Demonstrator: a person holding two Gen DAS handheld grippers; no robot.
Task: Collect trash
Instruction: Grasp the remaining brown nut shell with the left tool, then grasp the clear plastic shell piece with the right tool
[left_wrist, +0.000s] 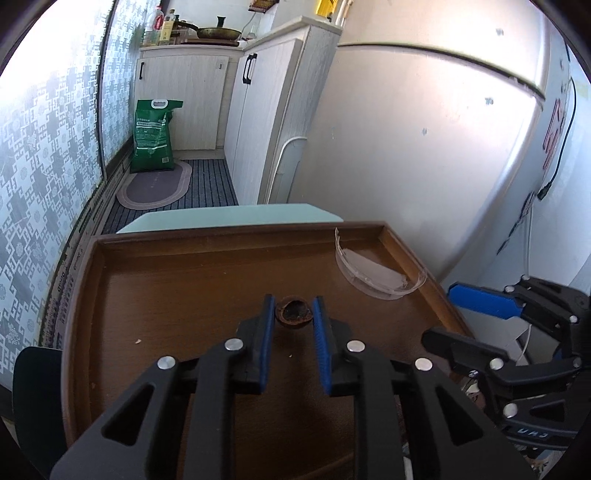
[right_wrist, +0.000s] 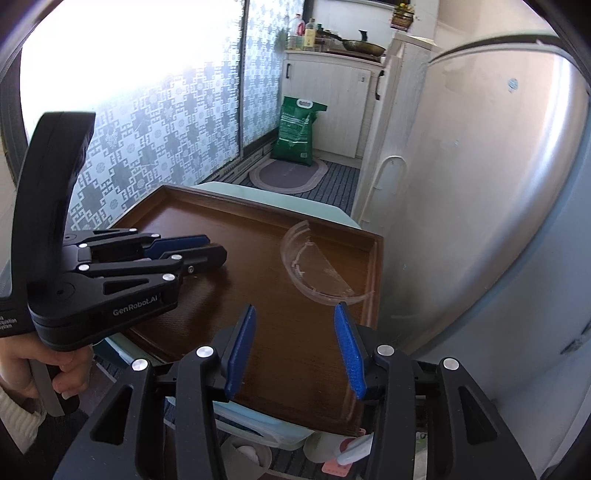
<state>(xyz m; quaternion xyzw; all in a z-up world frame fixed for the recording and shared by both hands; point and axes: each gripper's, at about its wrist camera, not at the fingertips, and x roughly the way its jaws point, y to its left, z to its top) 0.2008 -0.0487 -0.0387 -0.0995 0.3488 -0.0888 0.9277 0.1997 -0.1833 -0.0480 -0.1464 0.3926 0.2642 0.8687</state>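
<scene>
Left claw is down on the brown tray surface, pinching a small dark nutshell between its blue pads. The pads touch the shell on both sides, and the shell sits on the wood near the middle of the tray, open side up. In the right wrist view the same claw comes in from the left, tips low over the tray, with a hand gripping its handle at the bottom left edge.

Right claw hovers over the near right part of the tray, pads spread, nothing between them. In the left wrist view it shows just off the tray's right edge.

A clear plastic shard, curved with a broken edge, lies in the tray's far right corner, well apart from the nutshell. In the right wrist view the shard lies just beyond the right claw's tips, not touching them.

A small pale crumb sits on the wood toward the tray's left side.

The tray rests on a pale green tabletop. A fridge stands just right of it. A green sack stands on the floor by the cabinets.
</scene>
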